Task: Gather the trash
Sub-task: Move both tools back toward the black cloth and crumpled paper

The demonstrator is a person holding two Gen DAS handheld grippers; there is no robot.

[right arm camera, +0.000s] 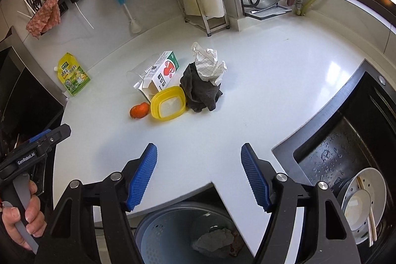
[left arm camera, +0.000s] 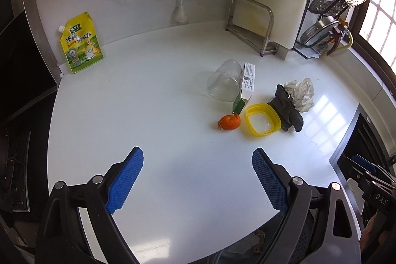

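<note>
Both grippers are spread wide with nothing between the pads, left gripper (left arm camera: 198, 180) and right gripper (right arm camera: 199, 175) hanging over the near edge of the white counter (left arm camera: 153, 115). All the junk sits in one cluster ahead of them, a bit to the right for the left one and slightly left for the right one.

Closest is the orange peel (right arm camera: 140, 110), light and floppy, I'd guess it wants a pinch across the hump. Just beside it is a yellow-rimmed lid (right arm camera: 168, 102), stiff but flat, so probably awkward unless you catch the raised rim. Behind those: a clear plastic cup (left arm camera: 224, 84) on its side, looks empty, thin and slippery, likely to roll or crush. The small open carton (right arm camera: 163, 74) touches it; light, stiff-ish, grab across the narrow sides. The crumpled paper (right arm camera: 209, 63) rests on a dark cloth (right arm camera: 200, 90), soft and easy.

The bin (right arm camera: 173, 234) is below the counter edge, right under the right gripper, already holding some crumpled waste.
</note>
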